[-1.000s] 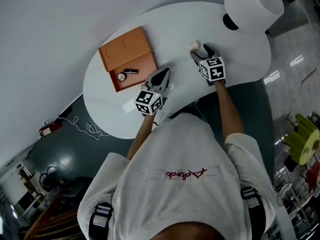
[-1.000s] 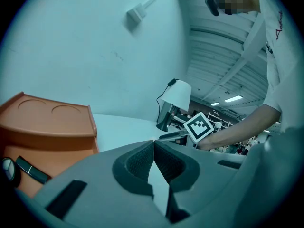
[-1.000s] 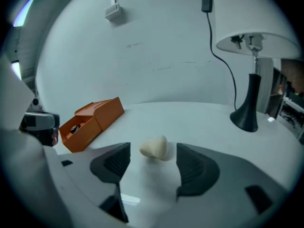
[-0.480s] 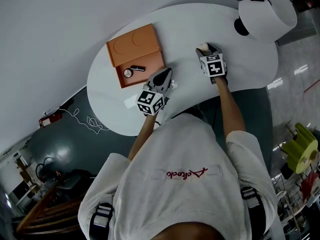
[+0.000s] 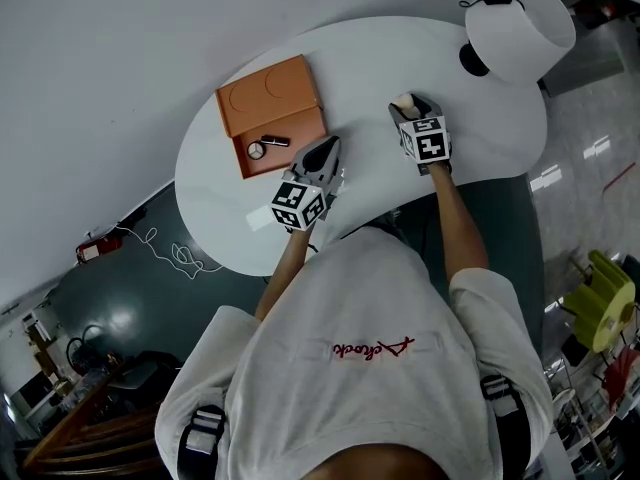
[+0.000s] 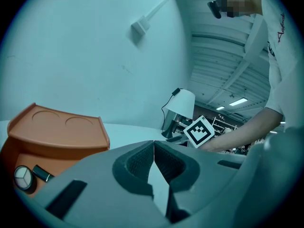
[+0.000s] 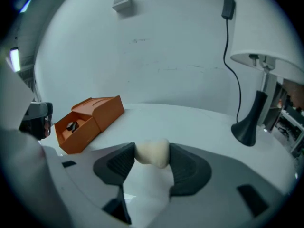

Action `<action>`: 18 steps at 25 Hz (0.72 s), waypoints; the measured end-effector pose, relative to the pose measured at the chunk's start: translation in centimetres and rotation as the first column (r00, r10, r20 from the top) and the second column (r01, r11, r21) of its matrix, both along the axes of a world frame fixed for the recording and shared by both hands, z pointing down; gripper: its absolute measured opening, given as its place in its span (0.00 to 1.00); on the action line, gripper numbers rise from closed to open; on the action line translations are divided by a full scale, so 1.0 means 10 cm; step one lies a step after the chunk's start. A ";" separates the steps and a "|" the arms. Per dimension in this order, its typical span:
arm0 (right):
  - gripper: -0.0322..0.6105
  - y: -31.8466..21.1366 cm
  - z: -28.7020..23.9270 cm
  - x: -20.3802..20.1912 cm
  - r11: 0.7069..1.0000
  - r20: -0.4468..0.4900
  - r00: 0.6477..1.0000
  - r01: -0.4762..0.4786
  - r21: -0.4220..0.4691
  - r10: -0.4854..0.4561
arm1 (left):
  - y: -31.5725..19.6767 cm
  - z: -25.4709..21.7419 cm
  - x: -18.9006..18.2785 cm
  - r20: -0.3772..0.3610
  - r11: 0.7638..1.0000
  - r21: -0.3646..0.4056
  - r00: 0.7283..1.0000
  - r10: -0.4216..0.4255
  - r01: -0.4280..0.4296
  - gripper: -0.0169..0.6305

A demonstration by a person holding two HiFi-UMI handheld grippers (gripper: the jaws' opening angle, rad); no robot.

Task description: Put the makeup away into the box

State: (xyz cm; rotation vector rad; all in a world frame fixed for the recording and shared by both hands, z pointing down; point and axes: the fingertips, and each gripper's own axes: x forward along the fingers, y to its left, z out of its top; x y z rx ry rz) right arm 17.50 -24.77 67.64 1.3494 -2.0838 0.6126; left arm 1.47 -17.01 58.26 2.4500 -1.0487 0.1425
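Note:
A cream makeup sponge (image 7: 153,152) sits squeezed between the pads of my right gripper (image 7: 152,159), whose jaws have just been closing on it. In the head view that gripper (image 5: 410,106) is at the table's middle, with the sponge (image 5: 403,99) at its tips. The orange box (image 5: 270,98) lies open at the far left with a round compact (image 5: 257,150) and a black tube (image 5: 277,141) in its tray. My left gripper (image 5: 322,154) hovers just right of the box, shut and empty; its own view shows the jaws (image 6: 153,158) pressed together, the box (image 6: 57,137) to their left.
A white-shaded lamp (image 5: 515,28) with a black base and cord stands at the far right of the white oval table (image 5: 360,58). The wall runs close behind the table. The table's front edge is near my body.
The right gripper has come forward onto the sponge, which now sits between its jaws instead of just beyond the tips. The left gripper has stayed by the box.

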 end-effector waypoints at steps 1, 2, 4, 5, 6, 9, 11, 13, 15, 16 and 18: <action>0.42 -0.01 -0.08 -0.02 1.000 0.005 1.000 0.002 0.020 -0.002 | 0.00 -0.04 -0.01 -0.001 1.000 0.010 1.000 -0.004 0.004 0.04; 0.42 -0.02 -0.16 -0.03 0.999 0.011 1.000 0.002 0.040 -0.002 | 0.00 -0.08 -0.03 -0.001 1.000 0.020 1.000 -0.009 0.009 0.04; 0.42 -0.04 -0.35 -0.05 0.996 0.027 1.000 -0.002 0.086 0.000 | 0.00 -0.19 -0.04 0.000 0.999 0.047 1.000 -0.018 0.018 0.04; 0.42 -0.06 -0.45 -0.05 0.994 0.034 0.999 -0.004 0.112 0.000 | 0.00 -0.24 -0.04 0.000 0.998 0.062 1.000 -0.020 0.020 0.04; 0.42 -0.07 -0.55 -0.06 0.991 0.041 0.999 -0.003 0.136 -0.002 | 0.00 -0.30 -0.03 0.000 0.997 0.077 1.000 -0.021 0.021 0.04; 0.42 -0.08 -0.80 -0.10 0.980 0.060 0.998 0.004 0.197 -0.016 | 0.02 -0.44 -0.04 0.000 0.993 0.114 1.000 -0.026 0.025 0.04; 0.41 -0.05 -0.92 -0.14 0.975 0.062 0.998 0.018 0.220 -0.032 | 0.07 -0.52 -0.07 0.001 0.991 0.132 0.999 -0.037 0.036 0.04; 0.41 -0.02 -1.00 -0.20 0.972 0.063 0.997 0.037 0.231 -0.053 | 0.13 -0.58 -0.12 0.003 0.988 0.145 0.999 -0.051 0.050 0.04; 0.41 0.02 -1.04 -0.29 0.970 0.066 0.995 0.061 0.235 -0.079 | 0.18 -0.63 -0.20 0.005 0.985 0.155 0.997 -0.072 0.071 0.04; 0.41 0.03 -1.04 -0.36 0.969 0.068 0.993 0.076 0.235 -0.094 | 0.20 -0.64 -0.25 0.006 0.984 0.158 0.996 -0.087 0.085 0.04; 0.41 0.06 -1.02 -0.54 0.966 0.071 0.988 0.116 0.232 -0.136 | 0.26 -0.65 -0.40 0.009 0.979 0.161 0.992 -0.125 0.122 0.04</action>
